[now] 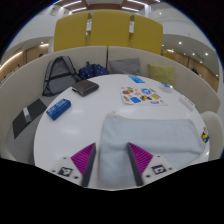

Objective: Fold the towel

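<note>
A: Largest first?
B: Round white bench, filling most of the scene. Yellow chairs beyond its far edge.
A: Task item?
B: Grey towel, spread flat on near right of bench, just ahead of gripper.
A: Gripper state?
B: Spread apart, nothing clamped; purple pads facing inward, towel's near edge between and beyond them.
A: Smaller items?
B: Dark notebook far left, picture card far centre, blue box left.

The claw hangs level, its magenta-padded fingers spread apart.
</note>
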`<state>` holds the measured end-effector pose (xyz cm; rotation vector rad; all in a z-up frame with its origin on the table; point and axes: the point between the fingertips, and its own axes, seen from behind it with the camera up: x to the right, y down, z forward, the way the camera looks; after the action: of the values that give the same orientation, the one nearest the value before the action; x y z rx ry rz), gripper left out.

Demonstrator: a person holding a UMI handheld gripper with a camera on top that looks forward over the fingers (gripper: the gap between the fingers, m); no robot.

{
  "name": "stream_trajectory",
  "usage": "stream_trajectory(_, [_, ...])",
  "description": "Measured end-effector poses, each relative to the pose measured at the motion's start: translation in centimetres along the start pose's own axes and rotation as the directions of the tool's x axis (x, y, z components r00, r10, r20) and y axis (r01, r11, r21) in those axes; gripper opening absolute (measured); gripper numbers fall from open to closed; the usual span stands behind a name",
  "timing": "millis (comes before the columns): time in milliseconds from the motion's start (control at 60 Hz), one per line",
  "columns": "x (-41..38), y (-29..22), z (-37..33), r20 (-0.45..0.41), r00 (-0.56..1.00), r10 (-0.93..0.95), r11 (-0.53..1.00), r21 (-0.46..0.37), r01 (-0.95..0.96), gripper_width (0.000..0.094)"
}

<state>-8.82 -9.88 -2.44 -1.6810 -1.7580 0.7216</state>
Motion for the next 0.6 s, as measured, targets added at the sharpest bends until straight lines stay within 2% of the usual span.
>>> stream_trajectory(50, [0.1,-0.1,0.3,-0.011,1.0,-0.024,1.0,-0.004,0.024,0.0286])
stream_trajectory(83, [1.2,-0.3,0.3,-0.052,0.997,-0.06,0.998,-0.002,0.06,0.005])
stream_trajectory(167, [1.0,-0.2,0.2,-0.065,0.993,-0.104,0.994,-0.031,0.102,0.0026])
stream_trajectory(283, [-1.1,-0.5,-1.1,0.009,1.0,-0.022,0.997,-0.077,0.023,0.0024])
stream_trajectory(450, [-0.2,-5.8,-5.5,0.077,0.992,0.102,0.995,-0.027,-0.1,0.0024])
stream_trajectory(600, [7.0,-9.8,-8.1,0.066,0.988,0.142,0.989,0.03,-0.144,0.0025])
